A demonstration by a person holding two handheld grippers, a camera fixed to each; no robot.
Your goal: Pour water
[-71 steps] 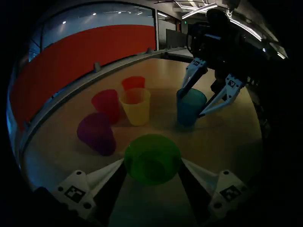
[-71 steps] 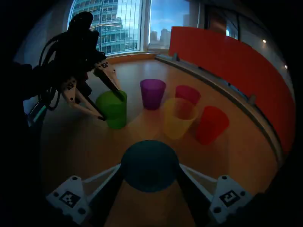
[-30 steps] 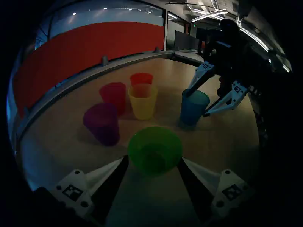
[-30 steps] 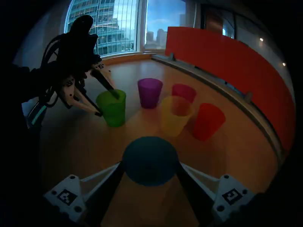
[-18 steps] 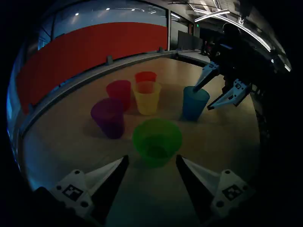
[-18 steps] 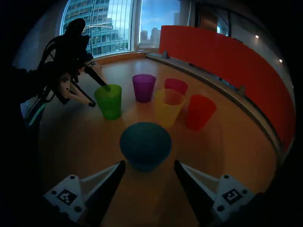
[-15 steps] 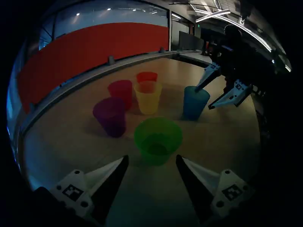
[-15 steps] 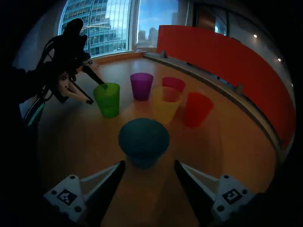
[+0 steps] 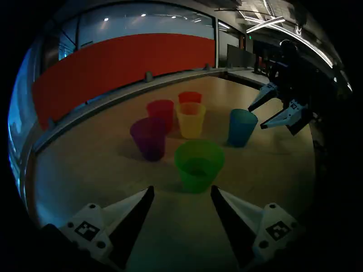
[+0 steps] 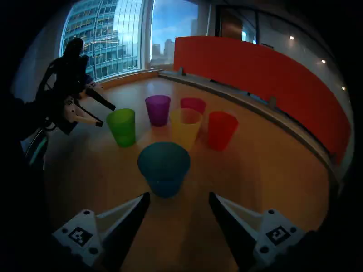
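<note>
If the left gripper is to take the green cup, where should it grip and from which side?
Probably the side wall of the green cup, above mid-height, with the open left gripper coming straight in from the near side, one finger on each flank. The cup stands upright and widens toward its rim, and both flanks are free of the purple cup.

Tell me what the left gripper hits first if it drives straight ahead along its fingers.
The green cup: it stands upright just ahead of the left gripper, between the lines of its open fingers, slightly right of centre. The gap is hard to judge through the fisheye.
</note>
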